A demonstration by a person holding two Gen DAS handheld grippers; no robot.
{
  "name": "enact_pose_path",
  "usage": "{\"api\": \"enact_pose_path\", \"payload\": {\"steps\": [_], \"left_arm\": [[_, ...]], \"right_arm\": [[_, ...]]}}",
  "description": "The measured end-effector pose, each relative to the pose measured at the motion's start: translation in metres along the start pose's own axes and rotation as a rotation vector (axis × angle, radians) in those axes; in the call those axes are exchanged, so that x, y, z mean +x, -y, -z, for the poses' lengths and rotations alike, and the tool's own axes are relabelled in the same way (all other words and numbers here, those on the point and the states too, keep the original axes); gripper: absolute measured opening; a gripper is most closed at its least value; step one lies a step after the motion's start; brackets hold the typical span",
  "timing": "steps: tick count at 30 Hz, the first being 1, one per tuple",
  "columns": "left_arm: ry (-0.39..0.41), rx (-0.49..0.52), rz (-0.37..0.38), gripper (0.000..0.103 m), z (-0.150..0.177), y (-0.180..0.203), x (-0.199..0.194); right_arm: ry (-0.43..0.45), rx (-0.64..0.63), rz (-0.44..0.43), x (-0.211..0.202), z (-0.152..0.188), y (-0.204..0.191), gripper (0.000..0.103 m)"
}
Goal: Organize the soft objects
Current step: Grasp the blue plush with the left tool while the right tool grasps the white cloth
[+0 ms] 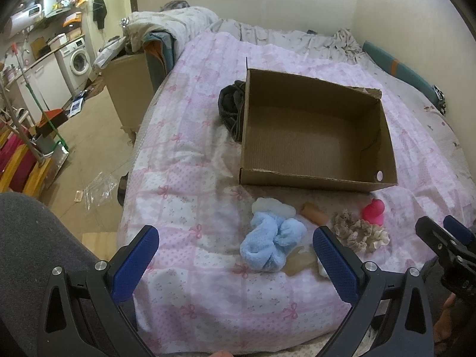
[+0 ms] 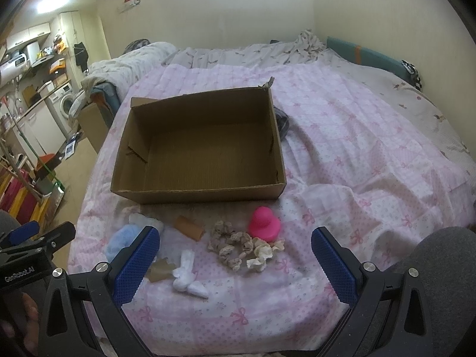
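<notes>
An empty cardboard box sits on a pink patterned bedspread. In front of it lie a fluffy light-blue cloth, a white soft piece, a tan roll, a beige scrunchie, a pink rubber duck and a white twisted cloth. My left gripper hovers open over the blue cloth. My right gripper hangs open above the scrunchie, holding nothing.
A dark garment lies beside the box. Crumpled bedding is piled at the head of the bed. A floor with a washing machine and clutter lies left of the bed. Grey-clad knees flank the views.
</notes>
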State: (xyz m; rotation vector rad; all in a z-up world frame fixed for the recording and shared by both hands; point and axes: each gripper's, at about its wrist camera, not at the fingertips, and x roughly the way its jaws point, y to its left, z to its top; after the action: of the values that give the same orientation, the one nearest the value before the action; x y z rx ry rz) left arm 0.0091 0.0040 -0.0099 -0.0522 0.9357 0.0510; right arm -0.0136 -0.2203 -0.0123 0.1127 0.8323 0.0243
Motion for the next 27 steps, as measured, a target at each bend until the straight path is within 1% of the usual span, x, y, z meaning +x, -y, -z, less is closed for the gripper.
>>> {"api": "enact_pose_path", "payload": {"steps": [6,9,13,15,16,17,19,20,21,22,24,27], "left_arm": [[-0.069,0.005,-0.015,0.103,-0.023,-0.002,0.009],[-0.130,-0.002,-0.011,0.103,-0.041,-0.004,0.021],[-0.177,-0.015,-0.010,0.103,-0.058,-0.009,0.041],[-0.203,-0.033,-0.013,0.103,-0.063,-0.013,0.053],[-0.221,-0.043,-0.009,0.103,-0.064,-0.016,0.060],[-0.239,-0.052,-0.002,0.103,-0.064,-0.017,0.066],[-0.278,-0.072,0.007,0.103,-0.059,-0.022,0.081],[-0.294,-0.079,0.010,0.103,-0.057,-0.023,0.086],[-0.318,-0.090,0.019,0.103,-0.054,-0.026,0.093],[-0.337,-0.104,0.028,0.103,-0.052,-0.029,0.098],[-0.372,-0.149,0.047,0.103,-0.050,-0.038,0.108],[-0.401,-0.220,0.054,0.103,-0.049,-0.051,0.115]], "right_arm": [[-0.110,0.008,-0.131,0.010,-0.016,-0.001,0.103],[-0.167,0.005,-0.198,0.019,-0.024,-0.007,0.103],[-0.314,0.034,-0.290,0.046,-0.026,-0.015,0.103],[-0.409,0.074,-0.338,0.066,-0.022,-0.018,0.103],[-0.448,0.094,-0.349,0.076,-0.018,-0.019,0.103],[-0.485,0.113,-0.348,0.087,-0.012,-0.019,0.103],[-0.530,0.124,-0.319,0.106,0.000,-0.020,0.102],[-0.557,0.130,-0.311,0.115,0.008,-0.021,0.098],[-0.583,0.137,-0.307,0.122,0.014,-0.021,0.089],[-0.616,0.143,-0.298,0.130,0.021,-0.022,0.085],[-0.662,0.145,-0.284,0.141,0.032,-0.022,0.084],[-0.678,0.096,-0.267,0.150,0.038,-0.031,0.084]]}}
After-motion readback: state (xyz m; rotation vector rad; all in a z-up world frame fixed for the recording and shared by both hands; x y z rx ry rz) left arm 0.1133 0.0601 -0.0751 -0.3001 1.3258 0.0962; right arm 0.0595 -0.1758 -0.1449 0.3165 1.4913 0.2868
